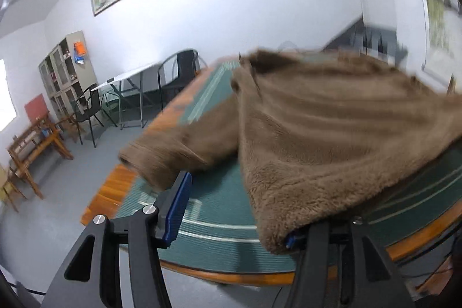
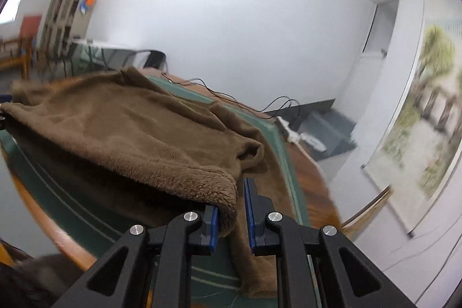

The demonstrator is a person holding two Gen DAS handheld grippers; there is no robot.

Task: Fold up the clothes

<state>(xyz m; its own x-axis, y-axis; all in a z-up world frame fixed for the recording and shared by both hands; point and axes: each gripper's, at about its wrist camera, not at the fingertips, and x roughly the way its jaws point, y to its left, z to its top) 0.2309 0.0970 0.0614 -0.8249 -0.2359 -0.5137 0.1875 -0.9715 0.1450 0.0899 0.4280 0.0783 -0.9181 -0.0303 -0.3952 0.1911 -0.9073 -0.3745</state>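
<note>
The left claw (image 1: 234, 210) was wide open, and the fuzzy brown sweater (image 1: 317, 129) lay draped over its right finger. The right claw (image 2: 231, 210) was open a little, with the sweater's edge hanging on its left finger. The sweater was lifted, sagging over the green-topped desk (image 1: 219, 233).

Draped over the far finger of the left gripper (image 1: 239, 210), a fleece garment (image 1: 317, 129) spread across the table (image 1: 202, 273); sleeve trailing toward 9 o'clock. Behind, at 10 o'clock, chairs (image 1: 86, 111) before a cabinet (image 1: 66, 68). Cables (image 2: 231, 100) lying at 1 o'clock beyond the right gripper (image 2: 232, 210)
</note>
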